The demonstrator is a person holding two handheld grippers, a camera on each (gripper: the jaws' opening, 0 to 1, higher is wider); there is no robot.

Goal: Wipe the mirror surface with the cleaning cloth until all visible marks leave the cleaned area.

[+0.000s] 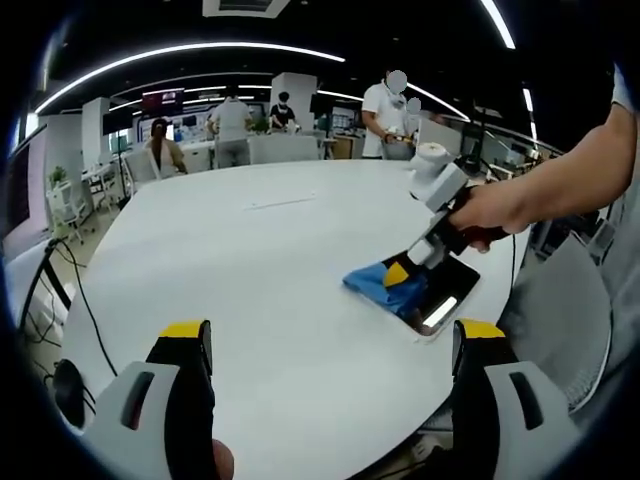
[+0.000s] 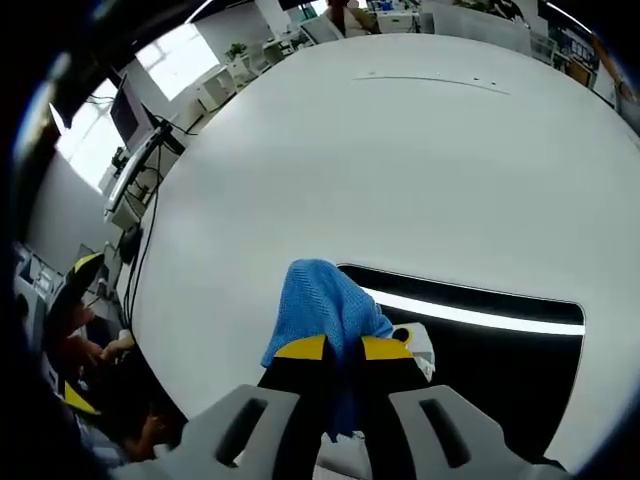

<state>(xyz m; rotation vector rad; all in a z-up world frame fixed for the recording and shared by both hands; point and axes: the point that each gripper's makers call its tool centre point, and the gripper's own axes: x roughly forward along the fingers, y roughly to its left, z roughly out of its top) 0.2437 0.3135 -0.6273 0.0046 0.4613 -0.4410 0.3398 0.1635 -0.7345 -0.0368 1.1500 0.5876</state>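
Right gripper (image 2: 343, 350) is clamped tight on the blue cloth (image 2: 325, 300), pressing it down at the mirror's (image 2: 500, 350) near-left end. The mirror's long axis runs off to that gripper's right, dark glass with a bright light streak across it, so the sweep ahead looks to go rightward along its length. Left gripper (image 1: 330, 345) hangs wide, holding nothing, well back over the white table (image 1: 250, 260); cloth and mirror lie ahead and right of it. The right one is plainly nearer.
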